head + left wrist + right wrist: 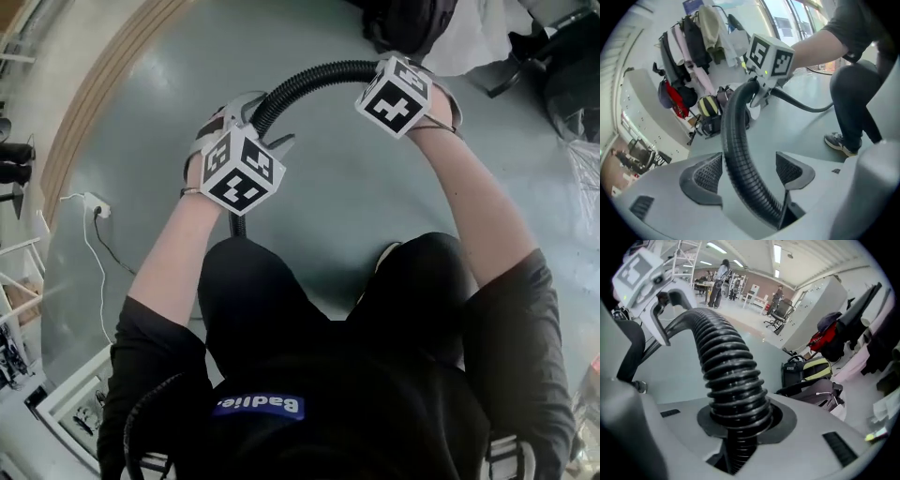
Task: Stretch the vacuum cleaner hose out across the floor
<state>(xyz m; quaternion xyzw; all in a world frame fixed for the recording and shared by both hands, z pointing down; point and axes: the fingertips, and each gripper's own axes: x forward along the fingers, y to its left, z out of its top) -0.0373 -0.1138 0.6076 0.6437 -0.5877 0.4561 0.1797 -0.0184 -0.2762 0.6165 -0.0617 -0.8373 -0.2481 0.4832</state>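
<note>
A black ribbed vacuum hose (309, 77) arcs above the grey floor from my left gripper (262, 127) to my right gripper (398, 94). In the left gripper view the hose (740, 164) runs between the two dark pads (707, 174) with a gap on each side; the left gripper (747, 171) is open. In the right gripper view the right gripper (740, 416) is shut on the hose (729, 366), its pads pressing the ribs on both sides. From there the hose curves up and left to the left gripper's fingers (661, 319). A thinner length of hose (806, 107) trails over the floor behind.
Clothes hang on a rack (689, 56) above bags and a backpack (710, 110) by the wall. A yellow-black backpack (811, 369) lies on the floor. A white power strip (94, 206) with its cable lies left. The person's shoe (841, 143) stands close.
</note>
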